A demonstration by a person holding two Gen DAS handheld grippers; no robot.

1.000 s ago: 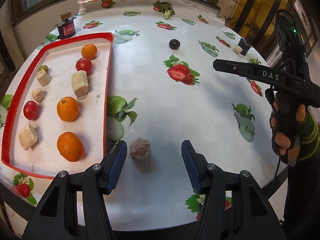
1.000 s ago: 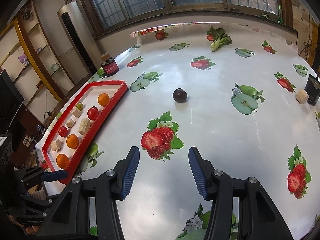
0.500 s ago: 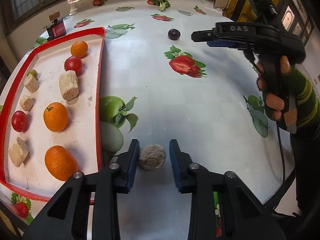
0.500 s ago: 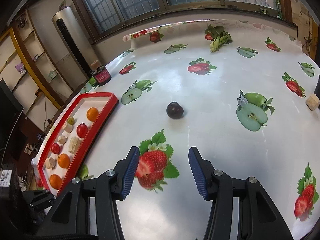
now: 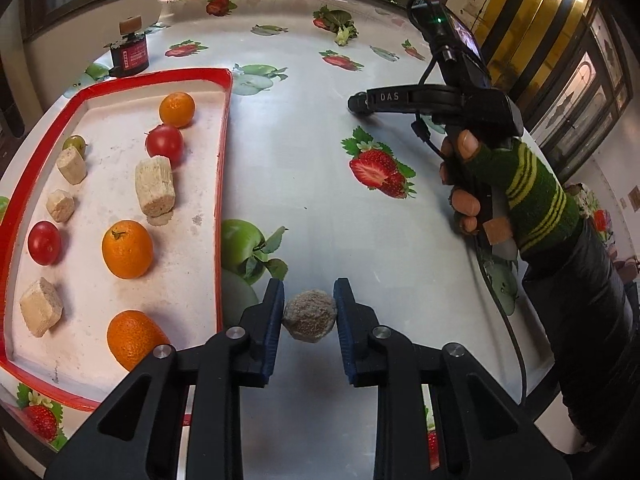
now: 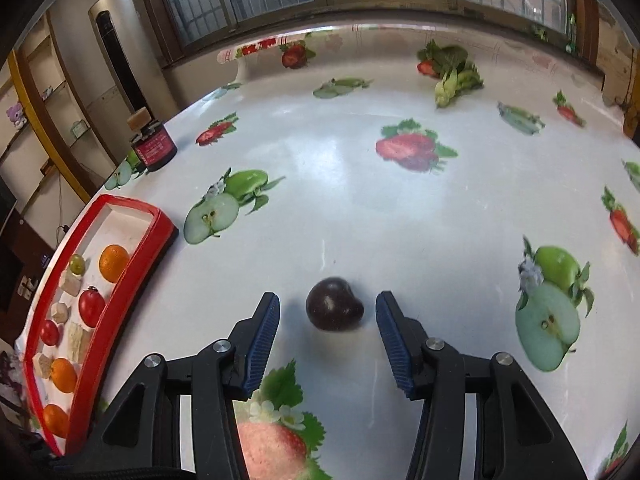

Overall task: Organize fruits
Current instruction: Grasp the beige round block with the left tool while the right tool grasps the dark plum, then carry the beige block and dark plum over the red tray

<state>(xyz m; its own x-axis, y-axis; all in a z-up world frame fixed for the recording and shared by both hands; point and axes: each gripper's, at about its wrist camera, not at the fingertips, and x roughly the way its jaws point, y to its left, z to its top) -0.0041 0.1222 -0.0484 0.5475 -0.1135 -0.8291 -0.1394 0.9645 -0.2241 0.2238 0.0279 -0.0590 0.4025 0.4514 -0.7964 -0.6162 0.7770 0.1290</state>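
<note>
My left gripper (image 5: 309,316) is shut on a rough brown-grey ball (image 5: 309,317), just right of the red-rimmed tray (image 5: 222,184). The tray holds oranges (image 5: 127,249), red tomatoes (image 5: 164,144), a green grape and beige blocks (image 5: 154,188). My right gripper (image 6: 328,320) is open, its fingers on either side of a dark plum (image 6: 334,309) on the table, not touching it. The right gripper also shows in the left wrist view (image 5: 432,98), held by a gloved hand, and hides the plum there. The tray shows at the left of the right wrist view (image 6: 120,280).
The table (image 6: 360,208) has a white cloth printed with strawberries and apples. A dark jar with a red label (image 5: 129,54) stands beyond the tray, also in the right wrist view (image 6: 154,148). The table's near edge runs under my left gripper.
My left gripper has closed on the brown ball. My right gripper has moved forward to the plum, which now lies between its open fingers.
</note>
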